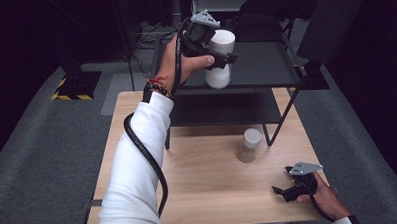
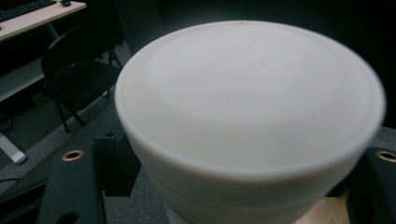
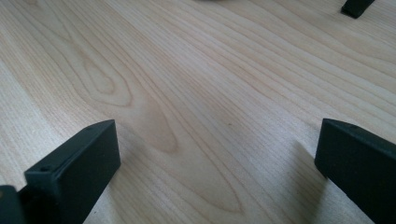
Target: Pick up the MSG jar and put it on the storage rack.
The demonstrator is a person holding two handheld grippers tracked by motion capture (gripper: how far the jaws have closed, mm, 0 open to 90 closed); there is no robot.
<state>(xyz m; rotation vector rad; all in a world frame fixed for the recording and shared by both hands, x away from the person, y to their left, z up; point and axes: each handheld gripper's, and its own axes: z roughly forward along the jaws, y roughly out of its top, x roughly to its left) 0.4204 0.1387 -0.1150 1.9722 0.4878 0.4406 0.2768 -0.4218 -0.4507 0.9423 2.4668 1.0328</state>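
The white lidded jar (image 1: 218,77) is at the front edge of the black metal rack's top shelf (image 1: 265,64), with the left tool (image 1: 224,60) set around its middle, one jaw on each side. Its base looks to be on or just above the shelf, but I cannot tell which. In the left gripper view its pale lid (image 2: 247,107) sits close between the two dark jaws, and I cannot tell whether the pads are pressing on the wall or merely flanking it. The biggest risk comes from the drop. The rack stands on the light wooden worktop (image 1: 209,181), so a jar that leaves that edge would likely fall the height of the rack onto the wood and could roll off to the carpeted floor. The cause would probably be a grip too loose for a smooth, wide, tall body, or a pull toward the person before the base is fully seated. A tilt is the next worry, since the jaws hold it at mid-height and a nudge sideways could tip it over the lip. Below, a smaller clear jar with a pale lid (image 1: 249,146) stands on the worktop just in front of the rack's leg, roughly under the shelf edge, and a falling jar could knock it over. The right tool (image 1: 282,191) rests near the worktop's right front corner, jaws wide apart and empty (image 3: 217,149), too far off to catch anything.
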